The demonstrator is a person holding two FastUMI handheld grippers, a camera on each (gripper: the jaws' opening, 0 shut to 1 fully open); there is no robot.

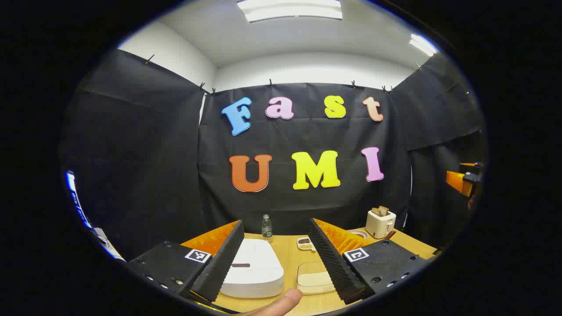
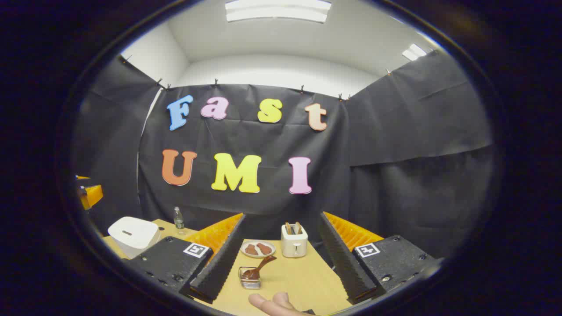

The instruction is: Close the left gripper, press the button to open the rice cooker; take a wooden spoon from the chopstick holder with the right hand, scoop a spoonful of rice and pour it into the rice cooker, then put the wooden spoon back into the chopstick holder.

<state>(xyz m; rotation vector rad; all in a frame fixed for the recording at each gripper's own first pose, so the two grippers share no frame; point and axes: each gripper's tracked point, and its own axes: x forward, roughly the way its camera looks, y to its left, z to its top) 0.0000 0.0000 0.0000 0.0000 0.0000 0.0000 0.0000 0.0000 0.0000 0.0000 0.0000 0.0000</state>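
Observation:
The white rice cooker (image 1: pixel 252 267) sits lid-down on the wooden table, partly between the fingers of my left gripper (image 1: pixel 275 226), which is open and held above it. A dark button strip (image 1: pixel 240 265) shows on the lid. The cooker (image 2: pixel 133 235) also appears at the far left of the right gripper view. My right gripper (image 2: pixel 282 217) is open and empty above the table. Ahead of it a dark wooden spoon (image 2: pixel 260 267) leans in a small chopstick holder (image 2: pixel 249 281). A small dish of grains (image 1: pixel 304 242) lies behind the cooker.
A toaster (image 2: pixel 294 241) with bread and a plate (image 2: pixel 257 249) with brown pieces stand at the back. A water bottle (image 1: pixel 266 227) is behind the cooker and a pale tray (image 1: pixel 314 278) lies beside it. A person's fingers (image 2: pixel 274 303) show at the bottom edge.

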